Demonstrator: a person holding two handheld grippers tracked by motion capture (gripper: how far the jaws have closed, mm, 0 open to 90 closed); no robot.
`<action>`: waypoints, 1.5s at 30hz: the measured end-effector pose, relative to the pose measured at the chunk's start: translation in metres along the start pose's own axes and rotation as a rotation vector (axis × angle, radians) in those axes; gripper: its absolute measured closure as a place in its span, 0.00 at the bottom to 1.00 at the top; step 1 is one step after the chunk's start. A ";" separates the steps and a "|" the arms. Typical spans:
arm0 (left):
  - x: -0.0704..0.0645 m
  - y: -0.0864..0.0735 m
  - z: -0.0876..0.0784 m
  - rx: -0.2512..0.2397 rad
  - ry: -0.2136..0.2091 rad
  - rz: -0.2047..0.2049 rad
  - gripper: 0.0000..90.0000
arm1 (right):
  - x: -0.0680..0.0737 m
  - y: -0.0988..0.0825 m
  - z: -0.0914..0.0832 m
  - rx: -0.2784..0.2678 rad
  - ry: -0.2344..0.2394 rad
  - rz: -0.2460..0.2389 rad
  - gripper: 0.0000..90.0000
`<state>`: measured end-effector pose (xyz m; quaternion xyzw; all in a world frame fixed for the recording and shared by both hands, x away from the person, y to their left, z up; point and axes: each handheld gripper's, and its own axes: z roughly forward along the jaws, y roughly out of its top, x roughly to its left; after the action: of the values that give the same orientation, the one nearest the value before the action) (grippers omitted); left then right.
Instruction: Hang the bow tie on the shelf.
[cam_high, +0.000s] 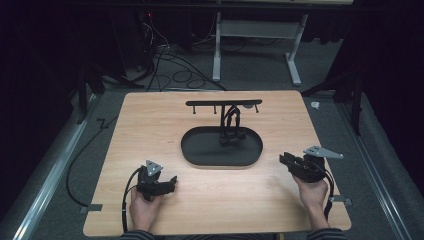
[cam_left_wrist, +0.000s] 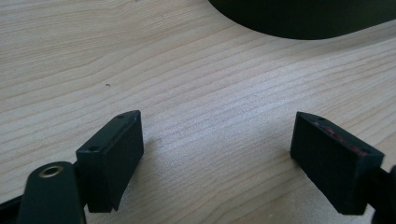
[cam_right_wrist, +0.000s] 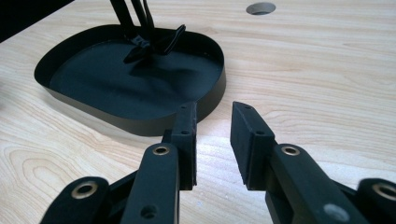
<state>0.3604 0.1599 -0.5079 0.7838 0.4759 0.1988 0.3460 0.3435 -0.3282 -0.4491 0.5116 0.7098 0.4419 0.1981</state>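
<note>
A black oval tray (cam_high: 200, 159) sits in the middle of the wooden table (cam_high: 150, 125). A thin post rises from the tray and carries a horizontal hook bar (cam_high: 222, 103). A black looped cord (cam_high: 231, 130) hangs from the bar, its lower end resting in the tray. My left gripper (cam_high: 172, 181) is low over the wood near the tray's front left, jaws wide open around bare wood (cam_left_wrist: 217, 119). My right gripper (cam_high: 284, 159) is to the tray's right and points at the tray wall (cam_right_wrist: 140, 123). Its jaws (cam_right_wrist: 214, 108) stand a little apart with nothing between them.
A round hole (cam_right_wrist: 260, 8) is cut in the tabletop beyond the tray. Cables (cam_high: 170, 65) and a white desk frame (cam_high: 255, 45) lie on the floor behind the table. The table's front edge is close under both hands.
</note>
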 end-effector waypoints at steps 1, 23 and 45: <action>0.000 0.000 0.000 0.000 0.000 0.000 0.20 | 0.000 -0.001 0.001 0.002 0.000 0.000 0.81; 0.000 0.000 0.000 0.000 0.000 0.000 0.20 | 0.006 -0.015 0.016 0.041 0.004 -0.002 0.81; 0.000 0.000 0.000 0.002 -0.001 0.001 0.20 | 0.012 -0.028 0.033 0.105 -0.031 -0.050 0.79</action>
<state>0.3605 0.1600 -0.5078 0.7843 0.4758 0.1981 0.3453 0.3478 -0.3056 -0.4879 0.5101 0.7414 0.3911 0.1927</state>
